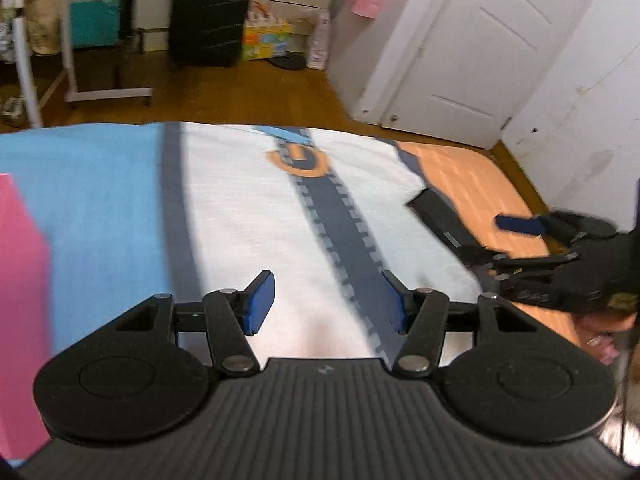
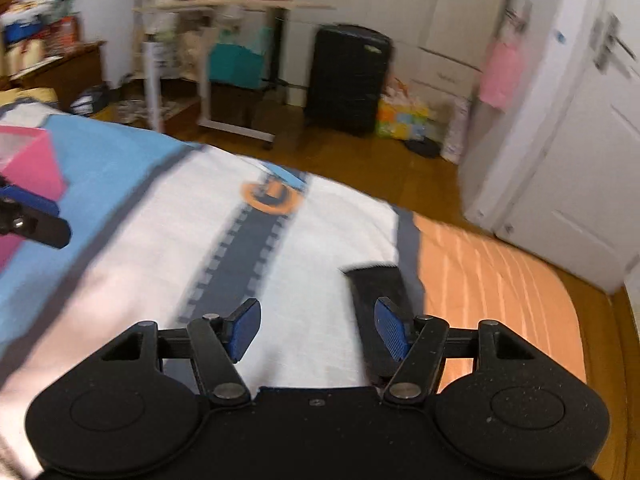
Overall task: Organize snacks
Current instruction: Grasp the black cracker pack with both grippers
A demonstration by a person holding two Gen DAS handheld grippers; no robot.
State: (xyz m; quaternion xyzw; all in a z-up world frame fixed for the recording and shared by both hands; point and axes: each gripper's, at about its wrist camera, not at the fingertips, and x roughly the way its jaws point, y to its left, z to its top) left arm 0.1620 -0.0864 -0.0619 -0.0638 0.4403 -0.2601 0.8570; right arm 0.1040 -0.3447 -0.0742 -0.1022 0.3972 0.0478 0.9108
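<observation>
Both grippers hang over a bed with a printed cover point(image 1: 248, 216), and both are empty. The left gripper point(image 1: 324, 300) has its jaws spread wide with only white cloth between them. The right gripper point(image 2: 316, 328) is spread too. A dark flat packet point(image 2: 380, 300), probably the snack, lies on the cover near the right edge of the bed, where the white print meets the orange part. It sits just ahead of the right gripper's right pad point(image 2: 390, 334), partly behind it and not between the pads.

I think the right jaws are held wide so they can close around the packet. A pink box point(image 2: 32, 160) stands at the left edge of the bed, close to the left gripper, and may be where snacks go.

Nothing lies on the cover between packet and box. On the floor beyond the bed stand a black suitcase point(image 2: 348, 80) and a white rack point(image 2: 208, 80). The pictures are blurred, so the packet's details are unclear.
</observation>
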